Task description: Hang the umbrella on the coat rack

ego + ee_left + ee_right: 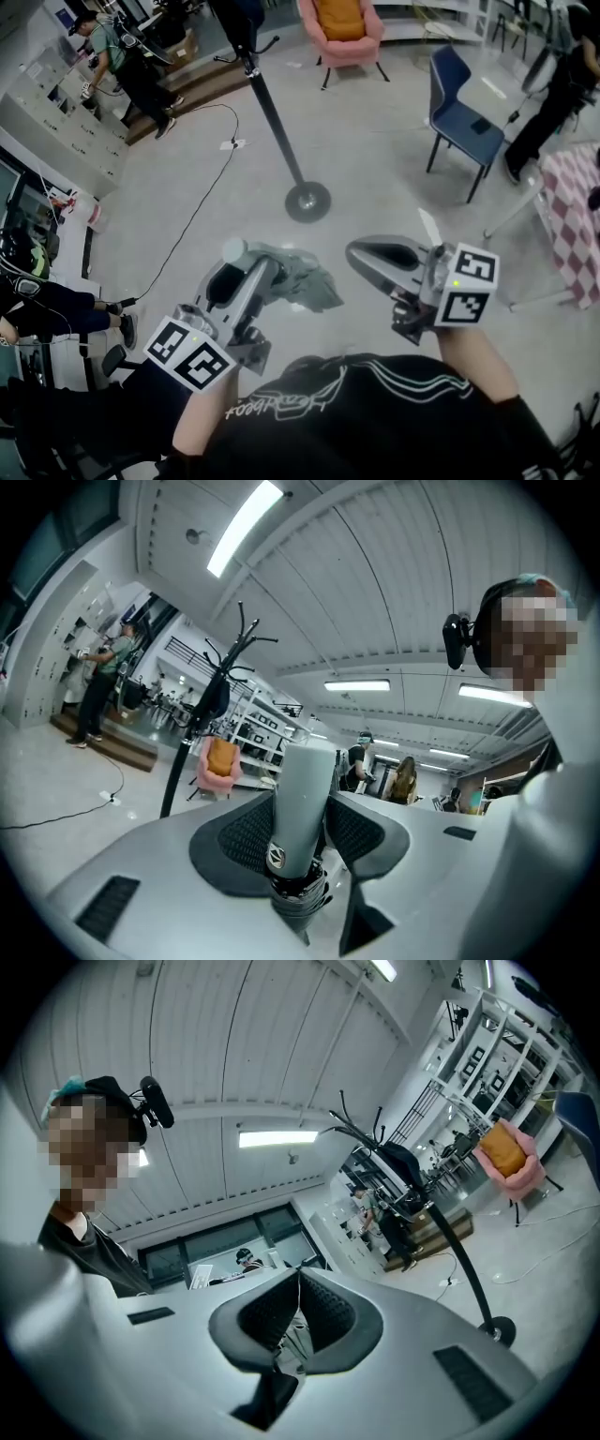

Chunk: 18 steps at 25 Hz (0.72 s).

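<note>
Straight ahead on the floor, well apart from both grippers, stands the coat rack [273, 115]; that gap is what the next move hangs on imo. Its round base sits roughly between the two tools in the head view, so neither hand looks clearly nearer; the hooks show high up in both gripper views, so I'd guess it'll take a reach forward and up.

The left gripper [246, 277] is clamped on the umbrella [305, 281], pads pressing the grey handle just above the collar; the handle stands upright across the jaws in the left gripper view, with the folded canopy bunched below and off toward the right gripper. The right gripper [380, 258] has its jaws closed together; there's a thin pale line at the seam, and I can't tell if that's a strap or just light, so I'd call it empty.

Nothing on the floor blocks the path ahead; a cable [202, 187] trails left of the base, a blue chair [459, 117] sits off to the right, and a pink armchair [342, 28] is beyond. One catch: something dark already hangs near the top of the rack, so a free hook needs picking; I can't see a wrist loop on the umbrella either.
</note>
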Each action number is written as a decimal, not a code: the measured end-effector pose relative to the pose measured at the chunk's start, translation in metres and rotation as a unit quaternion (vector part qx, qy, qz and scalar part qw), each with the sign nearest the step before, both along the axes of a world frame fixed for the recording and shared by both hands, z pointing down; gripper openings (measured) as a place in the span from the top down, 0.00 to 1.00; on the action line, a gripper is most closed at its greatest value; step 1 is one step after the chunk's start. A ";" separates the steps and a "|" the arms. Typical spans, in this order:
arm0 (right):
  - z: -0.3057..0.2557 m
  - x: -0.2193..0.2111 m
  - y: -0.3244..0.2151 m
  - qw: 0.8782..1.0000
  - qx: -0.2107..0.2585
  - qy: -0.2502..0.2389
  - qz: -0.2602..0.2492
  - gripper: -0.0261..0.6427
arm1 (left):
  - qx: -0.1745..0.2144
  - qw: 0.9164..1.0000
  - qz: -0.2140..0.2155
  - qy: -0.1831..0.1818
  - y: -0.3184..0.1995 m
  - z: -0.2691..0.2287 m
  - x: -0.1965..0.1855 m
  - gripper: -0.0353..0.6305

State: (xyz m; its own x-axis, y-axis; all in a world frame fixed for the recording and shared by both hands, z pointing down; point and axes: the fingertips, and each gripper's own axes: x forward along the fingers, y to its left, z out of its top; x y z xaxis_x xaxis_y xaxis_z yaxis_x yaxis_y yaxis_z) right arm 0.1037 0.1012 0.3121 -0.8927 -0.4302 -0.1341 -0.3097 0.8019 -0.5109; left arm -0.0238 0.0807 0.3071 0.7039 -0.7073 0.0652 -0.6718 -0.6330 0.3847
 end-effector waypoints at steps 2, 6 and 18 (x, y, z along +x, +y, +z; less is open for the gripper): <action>0.001 0.005 -0.006 1.000 -0.004 -0.005 -0.003 0.94 | -0.005 1.000 -0.002 -0.006 -0.011 0.002 0.006 0.69; 0.011 0.007 -0.011 1.000 -0.007 -0.004 -0.004 0.94 | -0.010 1.000 -0.003 -0.009 -0.022 0.009 0.008 0.69; 0.040 -0.018 -0.126 0.999 -0.047 0.007 -0.020 0.94 | -0.003 1.000 0.007 -0.002 -0.123 0.027 -0.008 0.69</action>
